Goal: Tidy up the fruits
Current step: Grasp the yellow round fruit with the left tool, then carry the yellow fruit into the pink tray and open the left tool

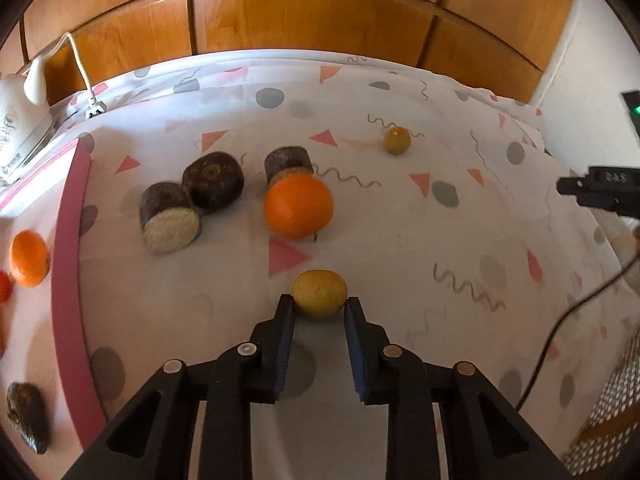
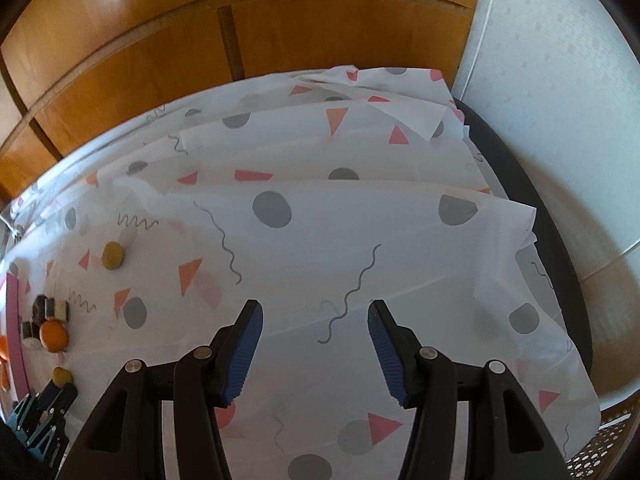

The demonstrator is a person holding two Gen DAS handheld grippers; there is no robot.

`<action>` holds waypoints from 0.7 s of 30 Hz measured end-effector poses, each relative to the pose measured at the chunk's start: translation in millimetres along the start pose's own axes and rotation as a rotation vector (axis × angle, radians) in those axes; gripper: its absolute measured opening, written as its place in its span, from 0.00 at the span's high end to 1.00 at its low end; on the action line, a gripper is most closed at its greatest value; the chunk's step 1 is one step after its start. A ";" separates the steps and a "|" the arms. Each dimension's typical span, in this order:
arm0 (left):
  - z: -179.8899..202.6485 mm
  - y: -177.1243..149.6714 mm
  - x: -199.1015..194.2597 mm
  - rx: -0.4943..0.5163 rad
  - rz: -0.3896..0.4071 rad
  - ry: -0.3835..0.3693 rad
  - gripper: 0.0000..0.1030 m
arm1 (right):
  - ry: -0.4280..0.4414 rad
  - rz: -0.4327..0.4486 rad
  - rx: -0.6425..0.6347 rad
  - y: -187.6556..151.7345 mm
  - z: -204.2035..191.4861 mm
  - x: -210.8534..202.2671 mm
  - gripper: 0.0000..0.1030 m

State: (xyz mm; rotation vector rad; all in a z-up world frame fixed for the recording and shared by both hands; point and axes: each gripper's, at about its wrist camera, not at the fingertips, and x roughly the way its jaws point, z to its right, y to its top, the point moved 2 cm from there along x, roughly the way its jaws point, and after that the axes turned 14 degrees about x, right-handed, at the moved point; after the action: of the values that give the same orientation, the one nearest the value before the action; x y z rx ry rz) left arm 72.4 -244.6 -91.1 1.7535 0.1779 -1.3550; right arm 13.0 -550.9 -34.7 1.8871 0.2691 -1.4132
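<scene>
Left wrist view first: our left gripper (image 1: 319,304) is clenched on a small yellow-green fruit (image 1: 319,293), its two finger tips pressing the fruit's sides low in the picture, right on the cloth (image 1: 400,240). We see a dull, smooth, slightly oval skin with faint speckles. Just beyond it lies an orange (image 1: 298,205), touching a dark brown cut piece (image 1: 288,162) behind it; two more dark pieces (image 1: 192,200) with a pale cut face sit to the left, touching each other. A second small yellow-green fruit (image 1: 397,140) rests well apart, farther back. Left of a pink strip (image 1: 66,264) we see another orange (image 1: 29,258) and a dark lump (image 1: 28,416).

Our right gripper (image 2: 316,312) hangs released over bare cloth, nothing between its blue pads (image 2: 250,356).

We note white cloth printed with grey dots, pink triangles and squiggles, folded in layers on the right. Wooden cabinet doors (image 1: 312,12) stand behind, a white wall (image 2: 560,100) to the right.
</scene>
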 end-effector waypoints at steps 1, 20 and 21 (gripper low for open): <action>0.2 -2.0 -0.9 0.006 0.001 -0.001 0.75 | -0.001 -0.002 -0.007 -1.0 -1.1 0.5 0.46; -18.9 -35.2 -31.5 -0.059 0.018 -0.066 0.77 | -0.019 -0.005 -0.218 -22.9 -37.1 7.2 0.46; -21.6 -36.4 -36.1 -0.068 0.027 -0.064 0.77 | -0.027 -0.008 -0.224 -23.5 -37.7 8.8 0.46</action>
State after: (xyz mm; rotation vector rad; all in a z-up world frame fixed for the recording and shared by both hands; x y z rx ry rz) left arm 52.3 -193.8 -80.7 1.6485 0.1633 -1.3680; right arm 30.6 -511.6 -48.8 1.6853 0.4050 -1.3533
